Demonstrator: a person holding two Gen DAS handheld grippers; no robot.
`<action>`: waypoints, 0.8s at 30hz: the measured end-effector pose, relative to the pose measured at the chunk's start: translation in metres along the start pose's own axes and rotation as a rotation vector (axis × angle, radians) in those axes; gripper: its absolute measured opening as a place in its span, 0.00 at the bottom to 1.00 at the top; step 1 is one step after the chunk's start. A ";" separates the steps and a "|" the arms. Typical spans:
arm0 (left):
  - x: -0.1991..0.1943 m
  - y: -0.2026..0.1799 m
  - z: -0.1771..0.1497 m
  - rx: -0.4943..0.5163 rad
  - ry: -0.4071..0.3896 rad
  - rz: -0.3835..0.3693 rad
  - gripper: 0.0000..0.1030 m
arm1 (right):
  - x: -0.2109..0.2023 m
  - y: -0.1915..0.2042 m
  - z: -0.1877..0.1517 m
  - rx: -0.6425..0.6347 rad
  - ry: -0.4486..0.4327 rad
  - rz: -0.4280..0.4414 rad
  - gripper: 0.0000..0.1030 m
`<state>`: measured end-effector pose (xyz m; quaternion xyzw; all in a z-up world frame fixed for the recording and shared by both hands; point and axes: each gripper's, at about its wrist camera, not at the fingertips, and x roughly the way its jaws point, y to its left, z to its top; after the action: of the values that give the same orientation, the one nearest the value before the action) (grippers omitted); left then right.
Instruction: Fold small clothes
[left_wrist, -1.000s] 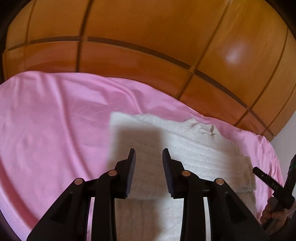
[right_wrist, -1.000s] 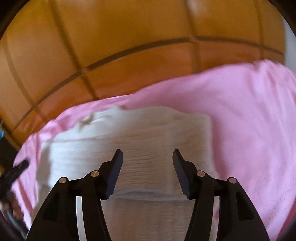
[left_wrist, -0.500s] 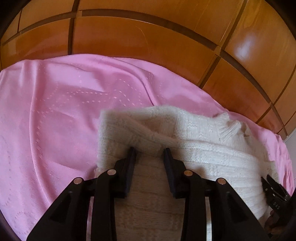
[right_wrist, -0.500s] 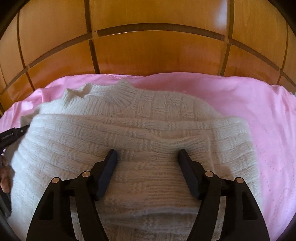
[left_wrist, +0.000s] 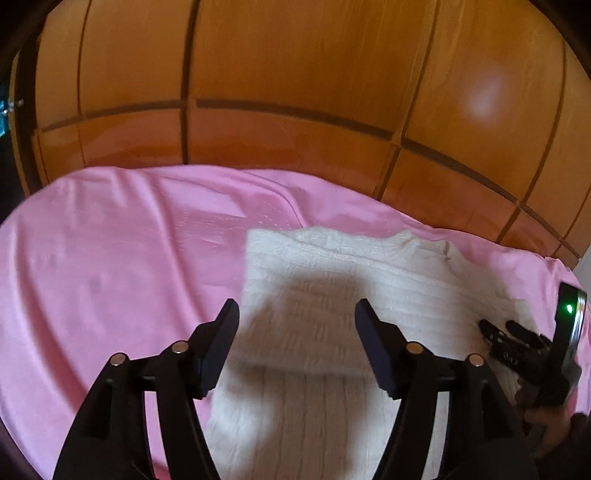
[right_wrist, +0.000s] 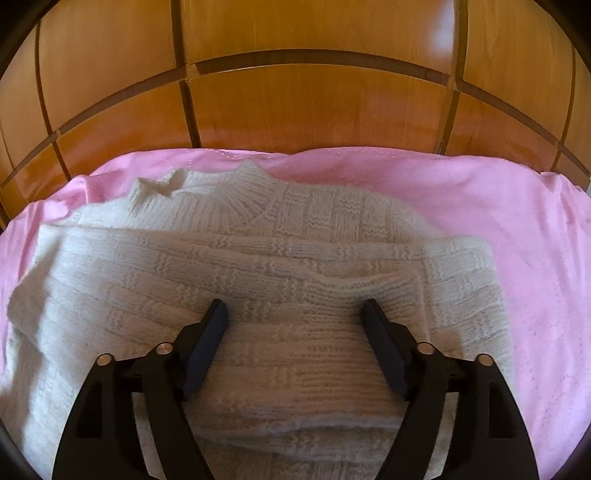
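White sweater (right_wrist: 280, 266) folded on the pink sheet (right_wrist: 517, 229), collar at 12 o'clock; left gripper (left_wrist: 297, 314) and right gripper (right_wrist: 293, 306), both spread and empty, should press its folded-up hem flat, smoothing toward 12 without dragging layers askew.

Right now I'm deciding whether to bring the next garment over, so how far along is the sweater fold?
Mostly done, by the look of it: the white knit sweater lies on the pink sheet with sleeves tucked in and a layer folded over itself. In hand: nothing. The left gripper and right gripper both stand open above it. Left: perhaps a final fold or tidy-up, then setting it aside.
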<state>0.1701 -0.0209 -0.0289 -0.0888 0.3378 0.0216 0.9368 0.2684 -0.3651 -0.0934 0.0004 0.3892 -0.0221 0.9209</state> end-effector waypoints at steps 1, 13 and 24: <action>-0.010 0.002 -0.004 -0.001 -0.012 0.005 0.66 | -0.005 0.000 0.000 0.012 0.001 -0.002 0.87; -0.064 0.022 -0.042 -0.036 -0.016 0.004 0.68 | -0.064 -0.003 -0.065 0.033 0.121 0.053 0.89; -0.080 0.032 -0.068 -0.030 0.008 0.029 0.70 | -0.093 -0.034 -0.112 0.020 0.173 0.019 0.89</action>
<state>0.0621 0.0000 -0.0341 -0.0980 0.3424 0.0401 0.9336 0.1215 -0.3928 -0.1042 0.0153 0.4671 -0.0173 0.8839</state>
